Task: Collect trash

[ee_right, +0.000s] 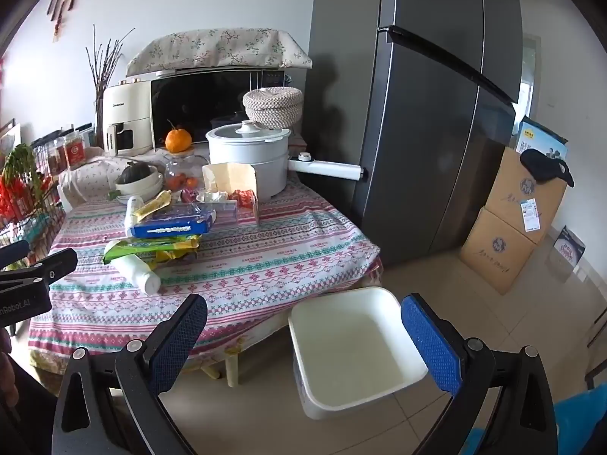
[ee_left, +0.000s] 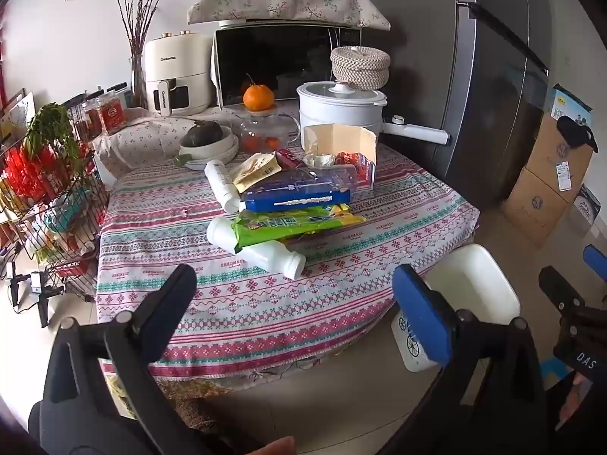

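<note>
Both tongs stand wide and hold nothing: our left gripper [ee_left: 296,303] hangs over the near edge of the patterned red, teal and white tablecloth [ee_left: 265,303], and our right gripper [ee_right: 303,337] hangs beside the table above the floor.

We see the tall dark grey refrigerator [ee_right: 436,132] to the right of the table, its side close to the table's far corner. On the floor just below the table's near right corner sits the square white plastic bin [ee_right: 353,345], open at the top, between the right gripper's fingers in its own view.

The trash lies in a loose pile at the middle of the cloth: a flat blue cardboard box [ee_left: 299,193] on top, a crumpled green and yellow plastic wrapper [ee_left: 288,225] under its near edge, and a white plastic bottle lying on its side [ee_left: 273,258], nearest to us, partly beneath the wrapper. A second white bottle [ee_left: 224,185] lies to the left of the box.
</note>
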A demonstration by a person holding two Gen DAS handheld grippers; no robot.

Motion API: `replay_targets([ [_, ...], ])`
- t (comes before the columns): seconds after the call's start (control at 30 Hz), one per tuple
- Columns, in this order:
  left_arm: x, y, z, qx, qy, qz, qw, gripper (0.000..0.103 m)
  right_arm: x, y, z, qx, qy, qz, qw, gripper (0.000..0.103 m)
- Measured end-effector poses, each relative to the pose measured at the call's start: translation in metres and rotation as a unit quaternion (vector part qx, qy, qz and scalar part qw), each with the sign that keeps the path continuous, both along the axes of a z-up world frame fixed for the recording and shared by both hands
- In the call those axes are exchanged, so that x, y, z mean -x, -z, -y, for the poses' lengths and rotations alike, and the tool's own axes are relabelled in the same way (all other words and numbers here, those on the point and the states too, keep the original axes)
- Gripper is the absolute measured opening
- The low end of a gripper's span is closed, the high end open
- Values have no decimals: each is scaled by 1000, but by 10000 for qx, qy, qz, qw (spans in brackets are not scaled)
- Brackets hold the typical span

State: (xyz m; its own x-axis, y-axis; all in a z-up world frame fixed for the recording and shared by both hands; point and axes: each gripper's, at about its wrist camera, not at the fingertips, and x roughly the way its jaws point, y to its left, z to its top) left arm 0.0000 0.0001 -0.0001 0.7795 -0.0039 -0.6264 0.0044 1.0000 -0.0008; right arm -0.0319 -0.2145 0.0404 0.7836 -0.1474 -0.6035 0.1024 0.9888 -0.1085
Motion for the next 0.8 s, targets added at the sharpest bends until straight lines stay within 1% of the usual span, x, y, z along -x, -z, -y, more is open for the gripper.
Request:
replay_targets([
  [0.17,-1,1,1,-18,32,-9,10000,103,-1,0,-2,1,-19,28,10000,103],
  [0.33,-1,-8,4,-36,53,17,10000,103,0,-2,4,-26,3,70,10000,103],
  [0.37,-2,-9,5,-42,51,25,10000,103,0,4,-2,61,1,48,10000,103],
  [0.5,1,-8,0,-18,27,96,9999,103,-1,1,-3,74,42,56,9999,103],
  [0.8,1,-8,1,-23,34,109,9999,103,-1,2,-1,83,71,82,9999,103],
])
